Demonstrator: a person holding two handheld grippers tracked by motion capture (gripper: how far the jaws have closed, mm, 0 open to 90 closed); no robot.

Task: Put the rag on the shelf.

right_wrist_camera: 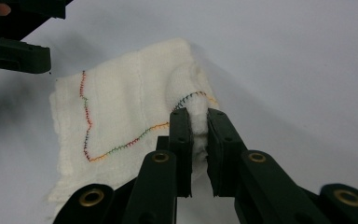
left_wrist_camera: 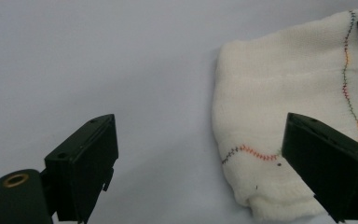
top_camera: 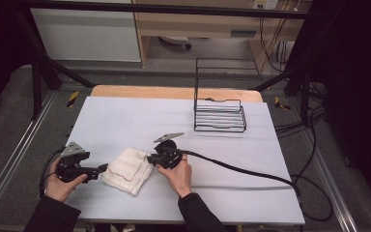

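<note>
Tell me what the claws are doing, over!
Right claw shut on cloth corner, pinching it up. Left claw open at cloth's other side, not gripping. Wire rack far back, nothing in the way.

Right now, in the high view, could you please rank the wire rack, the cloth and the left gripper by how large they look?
1. Wire rack, clearly largest.
2. Cloth.
3. Left gripper, close to the cloth in length but covering less area; its body is partly hidden by the hand, so this last ranking is unsure.
</note>
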